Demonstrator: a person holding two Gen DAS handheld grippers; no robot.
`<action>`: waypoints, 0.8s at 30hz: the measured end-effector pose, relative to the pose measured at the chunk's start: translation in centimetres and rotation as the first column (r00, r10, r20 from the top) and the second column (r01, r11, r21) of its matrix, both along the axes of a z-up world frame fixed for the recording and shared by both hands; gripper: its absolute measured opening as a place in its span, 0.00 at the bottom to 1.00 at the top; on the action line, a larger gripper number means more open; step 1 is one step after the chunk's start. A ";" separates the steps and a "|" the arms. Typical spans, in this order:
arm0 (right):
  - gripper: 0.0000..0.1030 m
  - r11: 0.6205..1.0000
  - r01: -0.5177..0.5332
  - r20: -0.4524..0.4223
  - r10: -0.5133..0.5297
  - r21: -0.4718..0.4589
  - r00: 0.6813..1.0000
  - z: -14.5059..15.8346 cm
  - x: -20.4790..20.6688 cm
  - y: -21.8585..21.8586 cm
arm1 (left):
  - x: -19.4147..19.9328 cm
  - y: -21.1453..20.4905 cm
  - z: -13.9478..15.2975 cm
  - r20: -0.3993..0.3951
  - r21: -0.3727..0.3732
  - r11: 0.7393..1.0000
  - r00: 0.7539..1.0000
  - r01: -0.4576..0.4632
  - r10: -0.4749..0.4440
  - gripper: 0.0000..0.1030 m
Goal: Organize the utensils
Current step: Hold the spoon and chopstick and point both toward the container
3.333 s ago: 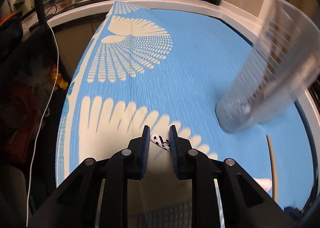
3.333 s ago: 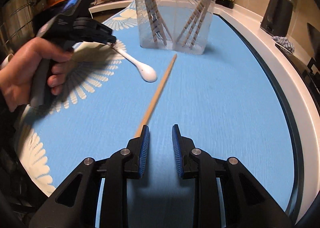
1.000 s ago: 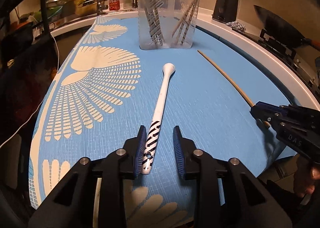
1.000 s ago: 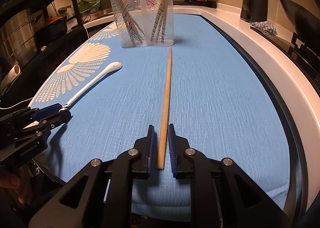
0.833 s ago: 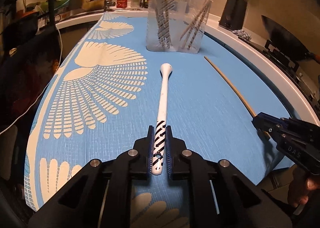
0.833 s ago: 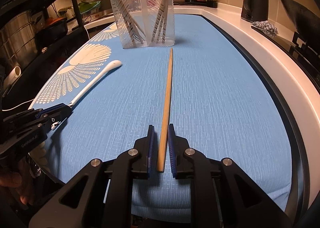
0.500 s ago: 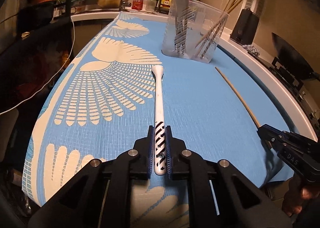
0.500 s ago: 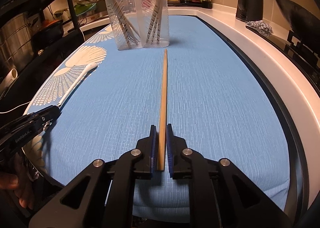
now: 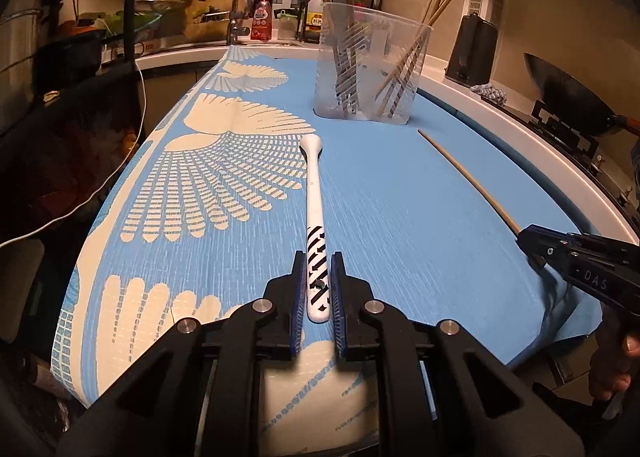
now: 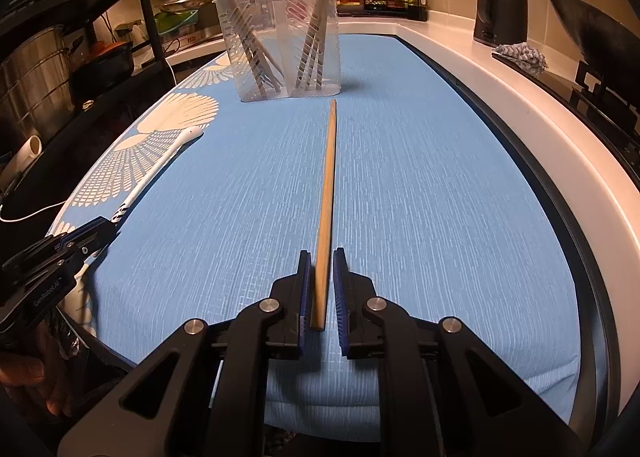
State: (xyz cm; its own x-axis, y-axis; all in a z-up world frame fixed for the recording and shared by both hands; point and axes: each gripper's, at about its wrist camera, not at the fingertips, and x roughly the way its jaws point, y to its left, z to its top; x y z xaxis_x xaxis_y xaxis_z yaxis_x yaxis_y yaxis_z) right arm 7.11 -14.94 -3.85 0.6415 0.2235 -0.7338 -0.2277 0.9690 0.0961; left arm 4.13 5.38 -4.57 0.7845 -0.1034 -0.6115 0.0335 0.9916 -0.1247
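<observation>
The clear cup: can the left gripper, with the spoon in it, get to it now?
Probably yes: the blue mat between the left gripper and the clear cup looks bare, and the chopstick lies off to the side.

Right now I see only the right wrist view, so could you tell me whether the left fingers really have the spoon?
Observer: Yes, the left gripper is shut on the spoon, pressing both sides of its striped handle.
Operator: How is it seated, please?
Observer: The handle end, with its small hole, sits back between the fingers, and the spoon runs in line with them.
Operator: Can you see my gripper from there?
Observer: Yes, the right gripper shows side-on at the picture's right edge, shut on the chopstick, with a hand below it.
</observation>
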 end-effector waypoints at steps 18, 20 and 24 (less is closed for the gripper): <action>0.12 1.000 -0.004 0.043 0.005 -0.017 0.999 -0.2 -1.3 0.2 | -3.0 -0.8 -0.5 0.089 0.049 0.997 0.995 -0.054 0.050 0.15; 0.12 1.000 -0.004 0.051 0.005 -0.020 0.999 -0.2 -1.5 0.2 | -3.1 -1.0 -0.7 0.102 0.068 0.996 0.994 -0.056 0.049 0.15; 0.12 1.000 0.001 0.065 0.000 -0.015 0.998 -0.3 -1.6 0.2 | -3.1 -1.6 -0.9 0.131 0.090 0.994 0.990 -0.061 0.049 0.15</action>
State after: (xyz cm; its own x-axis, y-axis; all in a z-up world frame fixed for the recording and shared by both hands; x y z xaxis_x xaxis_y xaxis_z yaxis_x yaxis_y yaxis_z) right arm 5.53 -14.74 -4.16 0.6885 0.2122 -0.6935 -0.2321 0.9704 0.0666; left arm 1.06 3.80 -5.46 0.8598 -0.0050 -0.5106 -0.0120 0.9995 -0.0300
